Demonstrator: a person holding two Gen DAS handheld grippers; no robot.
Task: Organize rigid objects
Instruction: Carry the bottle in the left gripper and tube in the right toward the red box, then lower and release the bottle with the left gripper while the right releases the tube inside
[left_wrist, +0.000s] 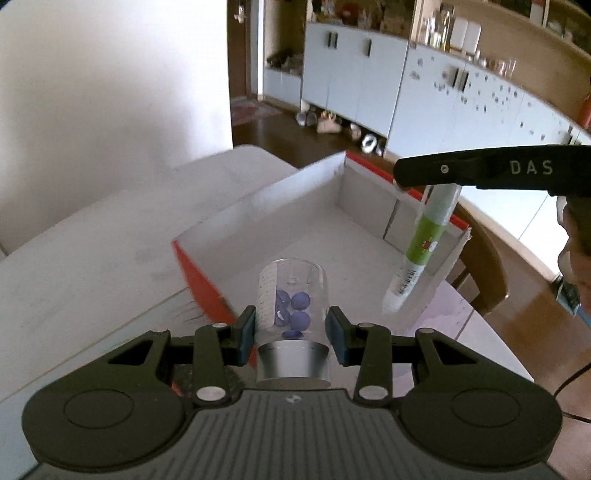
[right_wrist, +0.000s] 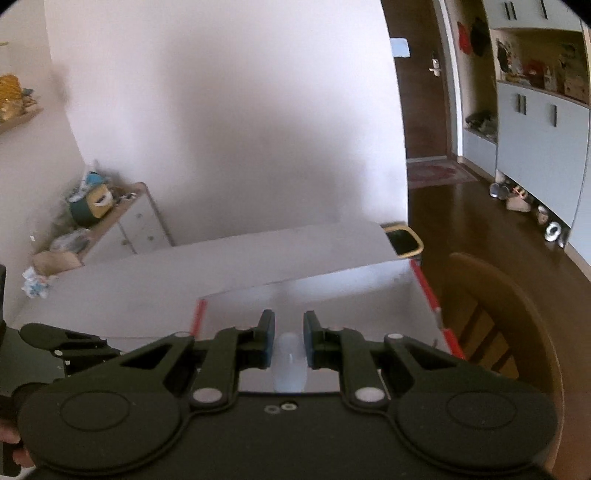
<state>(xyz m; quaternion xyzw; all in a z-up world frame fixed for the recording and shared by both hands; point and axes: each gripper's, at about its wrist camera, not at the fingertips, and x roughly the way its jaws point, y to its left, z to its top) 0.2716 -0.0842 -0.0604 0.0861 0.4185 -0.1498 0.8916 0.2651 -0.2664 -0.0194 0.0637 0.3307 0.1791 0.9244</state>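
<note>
My left gripper (left_wrist: 291, 328) is shut on a clear jar (left_wrist: 291, 299) with a silver cap and several purple pieces inside. It holds the jar over the near end of a white cardboard box (left_wrist: 258, 206) with red outer sides. My right gripper (left_wrist: 424, 177) reaches in from the right and is shut on a green-and-white tube (left_wrist: 421, 247), which hangs tip down over the box's right wall. In the right wrist view the right gripper (right_wrist: 289, 339) pinches the tube's pale end (right_wrist: 290, 365) above the box (right_wrist: 332, 291).
The box sits on a white table (left_wrist: 74, 258). A wooden chair (right_wrist: 495, 317) stands at the table's right side. A bin (right_wrist: 402, 240) sits past the table's far corner, and a low white dresser (right_wrist: 122, 229) with clutter stands by the wall.
</note>
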